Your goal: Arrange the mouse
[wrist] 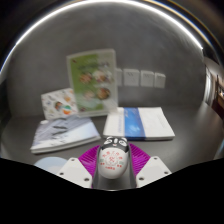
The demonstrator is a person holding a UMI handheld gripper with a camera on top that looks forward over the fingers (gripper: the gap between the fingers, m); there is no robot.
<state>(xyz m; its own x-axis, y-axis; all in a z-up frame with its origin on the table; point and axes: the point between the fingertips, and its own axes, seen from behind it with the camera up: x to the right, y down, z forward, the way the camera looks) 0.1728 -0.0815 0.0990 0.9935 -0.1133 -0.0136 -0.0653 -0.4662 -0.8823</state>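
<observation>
A white computer mouse (113, 159) with a black front and red printed marks sits between my two fingers. Both purple pads (90, 156) press on its sides. My gripper (113, 160) is shut on the mouse and holds it above the grey desk (170, 150). The mouse's underside and rear are hidden by the fingers.
A white and blue booklet (142, 122) lies just beyond the fingers. A light blue booklet (64, 132) lies to its left. A green illustrated book (92, 78) stands upright behind, with a smaller one (60, 102) leaning beside it. Wall sockets (140, 77) sit on the back wall.
</observation>
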